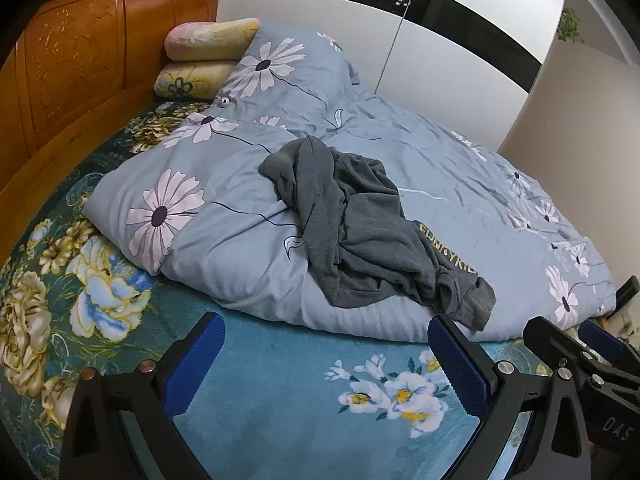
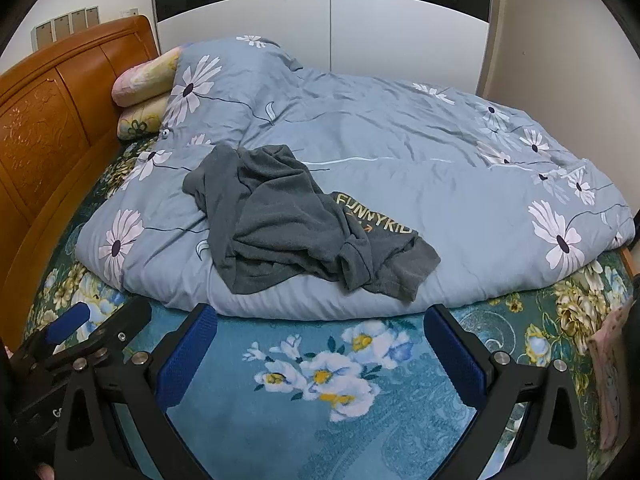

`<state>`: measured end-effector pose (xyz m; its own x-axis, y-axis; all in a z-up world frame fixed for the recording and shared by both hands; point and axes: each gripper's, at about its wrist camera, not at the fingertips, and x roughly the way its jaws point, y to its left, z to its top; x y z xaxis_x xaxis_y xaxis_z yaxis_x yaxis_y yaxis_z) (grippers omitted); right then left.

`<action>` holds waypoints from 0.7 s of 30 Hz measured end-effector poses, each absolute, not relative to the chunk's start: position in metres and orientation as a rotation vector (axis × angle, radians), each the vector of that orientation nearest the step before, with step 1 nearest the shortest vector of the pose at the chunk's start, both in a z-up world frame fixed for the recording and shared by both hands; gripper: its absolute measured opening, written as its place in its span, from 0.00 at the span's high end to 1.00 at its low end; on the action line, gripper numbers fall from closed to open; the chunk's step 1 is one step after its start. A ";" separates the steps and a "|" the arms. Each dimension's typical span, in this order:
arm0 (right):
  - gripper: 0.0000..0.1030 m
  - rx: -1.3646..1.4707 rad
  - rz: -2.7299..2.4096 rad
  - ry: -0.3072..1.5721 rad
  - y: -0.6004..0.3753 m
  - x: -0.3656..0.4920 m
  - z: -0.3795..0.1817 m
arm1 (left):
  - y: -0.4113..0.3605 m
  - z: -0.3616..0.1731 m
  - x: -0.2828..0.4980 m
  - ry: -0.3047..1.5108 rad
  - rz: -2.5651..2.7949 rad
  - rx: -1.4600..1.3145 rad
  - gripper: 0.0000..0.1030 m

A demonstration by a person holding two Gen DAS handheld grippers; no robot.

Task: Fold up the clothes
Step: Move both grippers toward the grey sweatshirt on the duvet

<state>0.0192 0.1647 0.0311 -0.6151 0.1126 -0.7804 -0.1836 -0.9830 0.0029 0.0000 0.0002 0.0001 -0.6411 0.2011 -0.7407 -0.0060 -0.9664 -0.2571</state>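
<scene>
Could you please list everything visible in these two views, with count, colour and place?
Crumpled grey T-shirt with yellow lettering: one, dark grey, lying on the duvet's near edge.
Light blue duvet with white daisy print: one, heaped across the bed.
Floral pillows: two, pink and yellow, stacked against the headboard.
Carved orange wooden headboard: one, at the left.
Teal floral bed cover: one, under the duvet, bare in the foreground.
White wardrobe with black band: one, behind the bed.
Left claw: black with blue pads, open, above the cover.
Right claw: same colours, open, above the cover.
</scene>
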 end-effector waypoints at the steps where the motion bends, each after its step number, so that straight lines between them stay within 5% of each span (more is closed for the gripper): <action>1: 0.00 -1.285 2.683 0.118 0.165 0.019 0.031 | 0.001 0.000 0.000 -0.352 2.723 -1.268 0.00; 21: 0.00 -1.142 2.684 -0.086 0.149 0.026 0.052 | 0.002 0.004 0.002 -0.383 2.703 -1.205 0.00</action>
<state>0.0263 0.1485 0.0521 -0.6725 0.2263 -0.7047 -0.1810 -0.9735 -0.1400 0.0018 0.0023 0.0035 -0.6633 0.2451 -0.7071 -0.0392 -0.9549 -0.2942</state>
